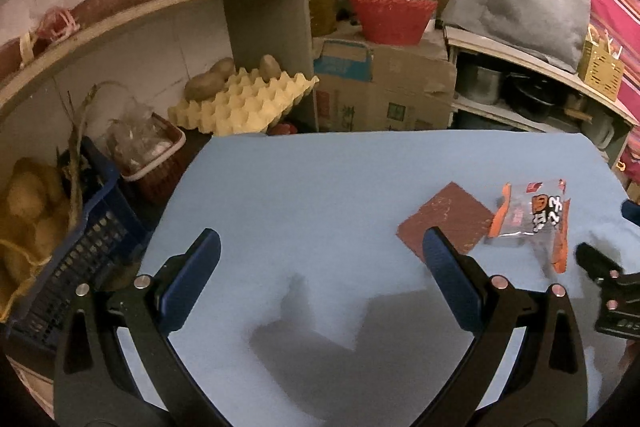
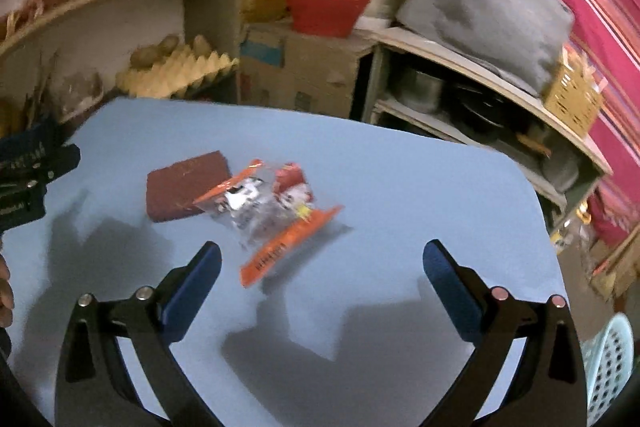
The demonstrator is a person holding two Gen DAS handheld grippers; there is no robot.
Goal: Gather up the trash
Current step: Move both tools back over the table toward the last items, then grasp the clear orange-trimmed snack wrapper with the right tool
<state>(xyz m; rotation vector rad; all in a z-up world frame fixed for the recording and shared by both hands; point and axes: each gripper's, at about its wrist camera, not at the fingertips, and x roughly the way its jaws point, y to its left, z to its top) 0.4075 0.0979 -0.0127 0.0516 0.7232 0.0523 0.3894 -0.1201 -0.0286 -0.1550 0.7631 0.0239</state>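
Orange-and-clear crinkled plastic snack wrapper [image 2: 276, 215] lies on the blue counter [image 2: 400, 187], at eleven o'clock ahead of our right tool [image 2: 322, 261], nearer it than our left tool [image 1: 320, 247]; both tools gape, empty.

Both grippers hover with blue-padded jaws spread wide and nothing between them: the left gripper [image 1: 320, 255] pointing forward, the right gripper [image 2: 322, 259] just beside it, angled slightly leftward; fingers of the person's left hand [image 2: 5, 291] visible behind
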